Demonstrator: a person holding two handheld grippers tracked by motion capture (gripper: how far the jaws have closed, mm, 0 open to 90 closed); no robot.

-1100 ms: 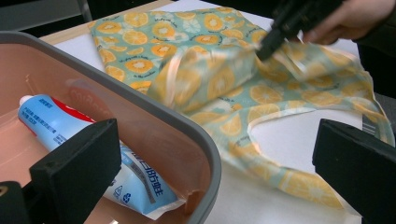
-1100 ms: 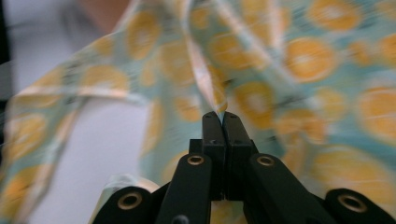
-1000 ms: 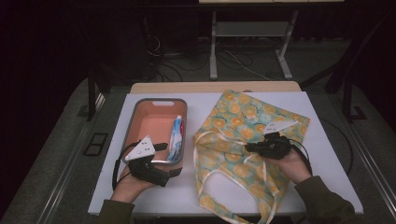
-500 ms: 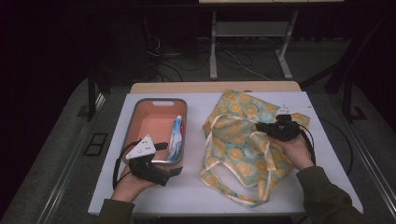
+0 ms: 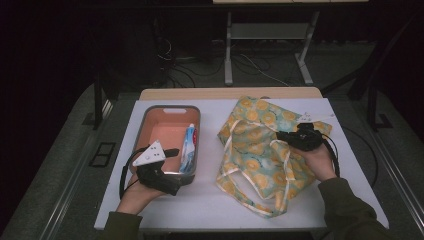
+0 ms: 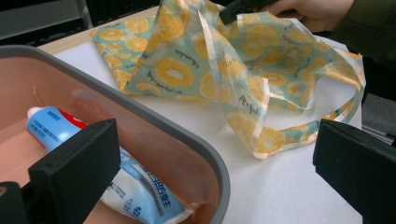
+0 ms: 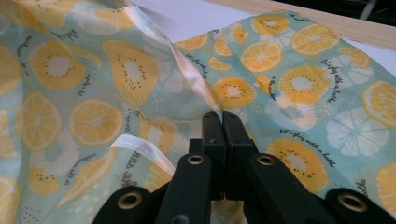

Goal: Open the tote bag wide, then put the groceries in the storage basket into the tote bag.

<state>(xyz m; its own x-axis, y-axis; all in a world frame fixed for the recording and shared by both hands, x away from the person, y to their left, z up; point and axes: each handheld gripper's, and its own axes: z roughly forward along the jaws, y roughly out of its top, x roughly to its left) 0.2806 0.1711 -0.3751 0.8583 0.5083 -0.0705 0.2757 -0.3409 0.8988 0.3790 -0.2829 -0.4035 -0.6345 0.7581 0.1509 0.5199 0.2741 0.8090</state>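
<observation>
Dark floor and cable-strewn shadows surround one white rectangular table (image 5: 210, 210) with a pale wooden strip along its far edge. At about 9 o'clock on it sits one rounded-corner tray (image 5: 150, 117), grey-rimmed with a smooth salmon-pink inside, holding a single glossy blue-and-white tube (image 5: 189, 147) with a red band, lying along the tray's right wall. At about 3 o'clock lies one thin, crinkled cloth tote bag (image 5: 255, 155), teal with orange and kiwi slices, edged in shiny cream ribbon, its two looped handles trailing toward 6 o'clock. The right gripper (image 7: 223, 121) has its two black jaws pressed together, pinching a fold of the bag's fabric near the ribbon hem. The left gripper (image 6: 215, 177) hovers at the tray's near rim, jaws spread wide, holding nothing.
</observation>
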